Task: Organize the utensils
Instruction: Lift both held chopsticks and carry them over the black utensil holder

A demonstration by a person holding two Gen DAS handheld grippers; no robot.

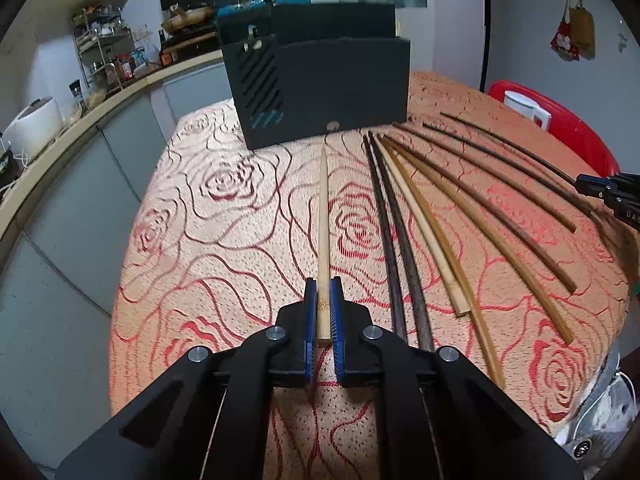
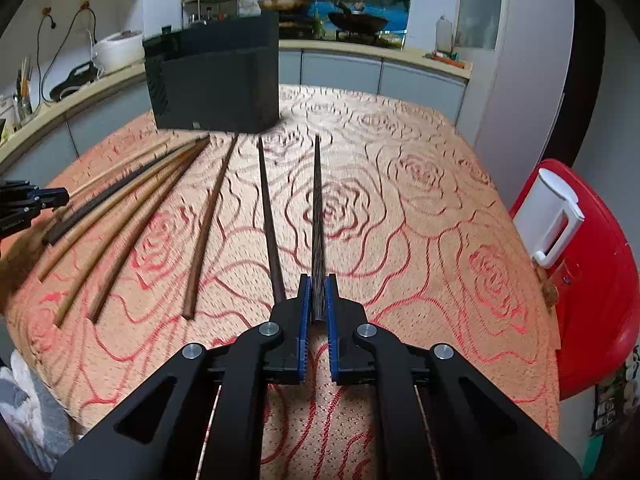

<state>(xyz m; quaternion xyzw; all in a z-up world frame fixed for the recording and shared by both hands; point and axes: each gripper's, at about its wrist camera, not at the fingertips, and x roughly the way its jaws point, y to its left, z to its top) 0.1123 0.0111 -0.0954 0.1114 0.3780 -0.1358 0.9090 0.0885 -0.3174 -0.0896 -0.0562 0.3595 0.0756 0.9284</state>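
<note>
Left wrist: left gripper [image 1: 324, 312] clamps pale chopstick [image 1: 323, 216]; right gripper [image 2: 317, 300] pinches dark chopstick [image 2: 318, 216], butt seemingly hidden.

Home kitchen, by all signs. My table [image 2: 420, 168] wears a peach cloth woven with red roses. Behind it a long counter [image 2: 372, 54] over grey cabinet doors [image 2: 340, 70] curves round the room. On the counter: a white rice cooker [image 2: 118, 50], a wire rack [image 1: 102, 46] crowded with jars and bottles, and a dark wok [image 2: 358, 20] before a blue backsplash. Cords hang from wall sockets [image 2: 48, 12]. A red plastic chair [image 2: 592, 280] stands just beside the table with a white jug [image 2: 550, 216] on it. Cloth bags [image 1: 574, 34] hang on a wall. Chopsticks [image 1: 452, 208] lie in a row before a black utensil box [image 1: 324, 84].
</note>
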